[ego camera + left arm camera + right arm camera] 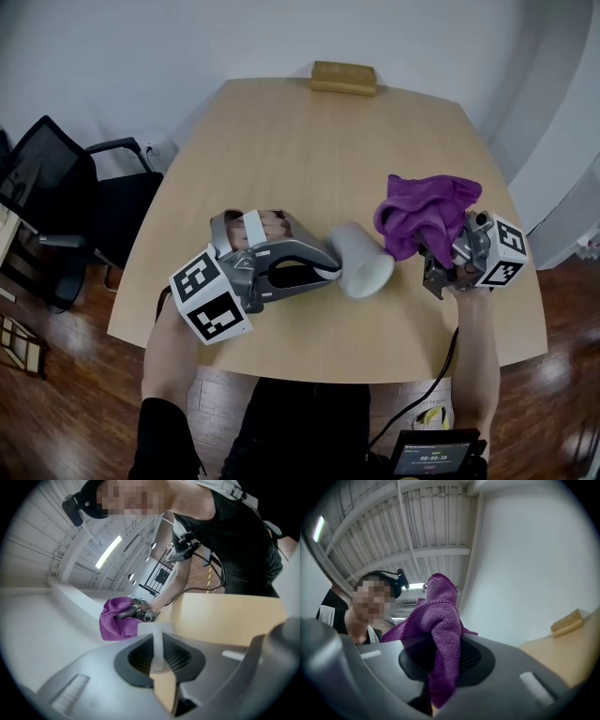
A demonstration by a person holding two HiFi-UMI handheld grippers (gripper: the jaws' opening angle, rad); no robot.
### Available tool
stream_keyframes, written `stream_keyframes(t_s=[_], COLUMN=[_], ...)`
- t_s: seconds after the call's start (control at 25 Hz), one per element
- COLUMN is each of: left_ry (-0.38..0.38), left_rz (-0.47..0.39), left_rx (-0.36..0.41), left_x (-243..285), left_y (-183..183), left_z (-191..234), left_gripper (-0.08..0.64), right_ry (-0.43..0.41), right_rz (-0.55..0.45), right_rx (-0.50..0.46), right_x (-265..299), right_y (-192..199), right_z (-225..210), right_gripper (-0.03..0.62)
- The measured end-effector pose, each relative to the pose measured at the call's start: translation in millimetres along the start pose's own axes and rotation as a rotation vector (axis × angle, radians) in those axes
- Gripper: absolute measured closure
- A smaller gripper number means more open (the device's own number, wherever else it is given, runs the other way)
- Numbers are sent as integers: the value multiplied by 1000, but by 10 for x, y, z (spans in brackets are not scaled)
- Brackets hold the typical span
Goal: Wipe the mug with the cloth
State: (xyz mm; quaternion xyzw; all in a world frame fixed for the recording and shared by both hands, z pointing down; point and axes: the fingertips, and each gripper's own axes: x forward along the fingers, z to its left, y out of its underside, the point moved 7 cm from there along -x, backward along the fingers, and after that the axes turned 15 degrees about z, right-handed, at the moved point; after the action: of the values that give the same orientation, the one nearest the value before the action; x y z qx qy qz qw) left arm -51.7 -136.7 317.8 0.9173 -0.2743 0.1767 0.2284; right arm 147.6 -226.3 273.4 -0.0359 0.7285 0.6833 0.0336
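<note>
Left claw (326,265) grips mug (364,264) by handle; right claw (431,253) grips cloth (424,211).

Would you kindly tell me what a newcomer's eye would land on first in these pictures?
The purple cloth stands out most, bunched in the right gripper over the table's right side. Next comes the white mug, tipped on its side near the front middle, its handle pinched by the left gripper. A yellow block sits alone at the far edge.
</note>
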Motion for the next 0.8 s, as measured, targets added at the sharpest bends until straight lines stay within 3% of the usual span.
stream_keyframes(t_s=[0.08,0.2,0.28,0.44,0.56,0.68,0.8], left_ry=[5,39,63,85,88,96,109], left_rz=[-2,-8,-1,-25,-30,-5,2], left_rx=[7,21,30,29,21,23,26], left_x=[11,8,28,32,32,53,60], left_y=[-29,-53,-52,-73,-69,-36,-21], left_z=[-19,-40,-59,-70,-65,-80,-95], left_gripper=[495,492,492,492,494,494,494], right_ry=[-58,-81,-33,179,189,55,-68], right_rz=[59,172,236,397,306,137,147], right_rx=[-37,-8,39,37,-16,-150,-270], right_x=[112,332,404,481,356,219,277], right_y=[69,224,334,489,285,-48,-115], right_z=[109,106,0,-225,-180,109,391], right_gripper=[518,518,518,518,518,518,518])
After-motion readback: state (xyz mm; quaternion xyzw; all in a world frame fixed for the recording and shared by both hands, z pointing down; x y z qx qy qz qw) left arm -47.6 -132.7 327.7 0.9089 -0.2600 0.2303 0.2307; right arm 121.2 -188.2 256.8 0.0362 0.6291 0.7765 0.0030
